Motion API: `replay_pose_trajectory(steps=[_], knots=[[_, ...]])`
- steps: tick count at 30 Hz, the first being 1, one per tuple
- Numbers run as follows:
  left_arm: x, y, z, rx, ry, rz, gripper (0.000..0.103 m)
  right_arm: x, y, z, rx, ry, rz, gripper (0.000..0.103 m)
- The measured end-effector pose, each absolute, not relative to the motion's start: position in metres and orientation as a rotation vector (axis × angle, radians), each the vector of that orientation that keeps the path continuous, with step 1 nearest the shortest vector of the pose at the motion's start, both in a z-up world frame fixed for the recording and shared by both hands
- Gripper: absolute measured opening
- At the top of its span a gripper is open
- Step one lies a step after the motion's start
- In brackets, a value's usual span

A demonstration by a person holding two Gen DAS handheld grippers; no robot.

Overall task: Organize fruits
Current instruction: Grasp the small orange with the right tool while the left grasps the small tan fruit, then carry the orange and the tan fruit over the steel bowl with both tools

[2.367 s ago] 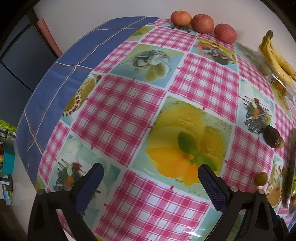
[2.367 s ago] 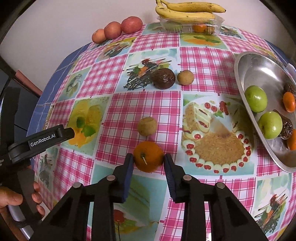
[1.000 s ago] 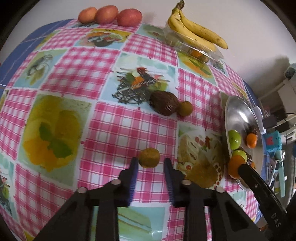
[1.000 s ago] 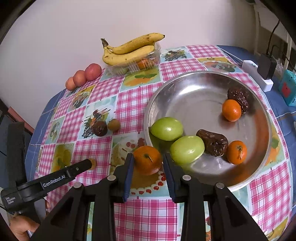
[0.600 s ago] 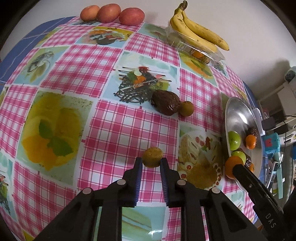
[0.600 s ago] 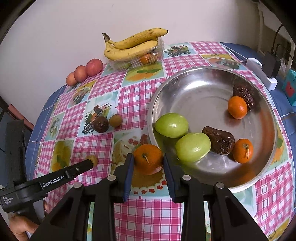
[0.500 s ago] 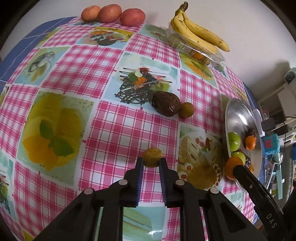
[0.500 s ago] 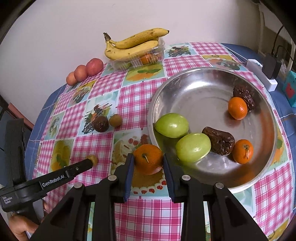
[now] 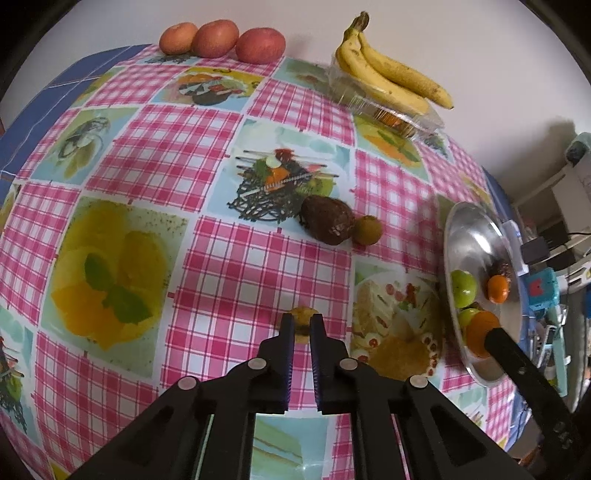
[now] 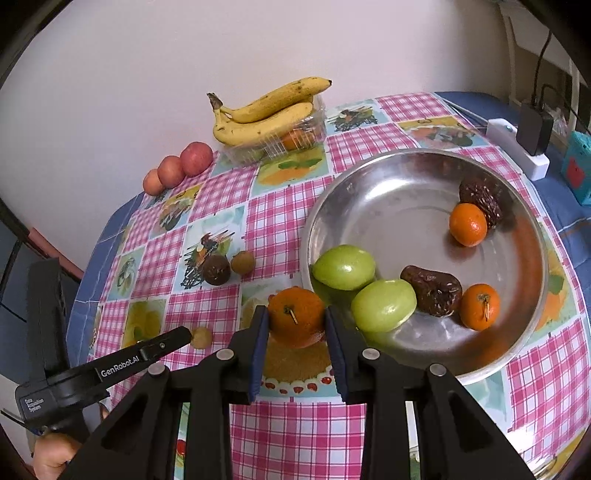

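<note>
My right gripper (image 10: 295,323) is shut on an orange (image 10: 295,317) and holds it just left of the rim of the steel bowl (image 10: 388,170). The bowl holds two green fruits (image 10: 345,266), two small oranges (image 10: 467,224) and two dark wrinkled fruits (image 10: 432,290). My left gripper (image 9: 302,326) has its jaws closed tight on a small yellow-brown fruit (image 9: 303,314) on the checked tablecloth; this fruit also shows in the right wrist view (image 10: 201,336). A dark fruit (image 9: 327,224) and another small brown fruit (image 9: 366,229) lie together mid-table.
Three red apples (image 9: 221,35) line the wall at the back left. Bananas (image 9: 388,79) rest on a clear plastic box (image 9: 391,114) at the back. A white power strip (image 10: 517,153) with a black plug and a teal object (image 10: 578,171) stand right of the bowl.
My left gripper has closed its jaws onto the small yellow-brown fruit. My right gripper with the orange has stayed beside the bowl's rim.
</note>
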State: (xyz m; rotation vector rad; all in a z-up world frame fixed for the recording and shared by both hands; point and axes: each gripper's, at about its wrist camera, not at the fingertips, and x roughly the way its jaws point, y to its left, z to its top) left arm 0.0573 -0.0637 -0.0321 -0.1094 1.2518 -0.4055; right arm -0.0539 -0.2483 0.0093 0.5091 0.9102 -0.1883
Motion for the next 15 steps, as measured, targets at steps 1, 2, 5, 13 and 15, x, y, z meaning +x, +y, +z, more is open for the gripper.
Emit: replay_pose_trajectory(steps=[1, 2, 5, 13, 15], knots=[[0.0577, -0.0645, -0.0314, -0.100, 1.241, -0.402, 0.014, -0.0538, -0.2485, 0.0091, 0.511, 0.911, -0.189, 0.032], [0.0583, -0.0646, -0.0311, -0.096, 1.240, -0.395, 0.018, -0.0543, -0.2490, 0.0090, 0.512, 0.910, -0.188, 0.032], [0.0602, -0.0620, -0.0321, -0.112, 1.244, -0.388, 0.023, -0.0560, -0.2504, 0.0100, 0.515, 0.904, -0.191, 0.032], [0.0587, -0.0682, -0.0350, -0.115, 1.263, -0.428, 0.026, -0.0587, -0.2555, 0.0119, 0.526, 0.891, -0.198, 0.032], [0.0581, -0.0714, -0.0359, -0.108, 1.271, -0.442, 0.025, -0.0592, -0.2562, 0.0117, 0.527, 0.891, -0.200, 0.032]])
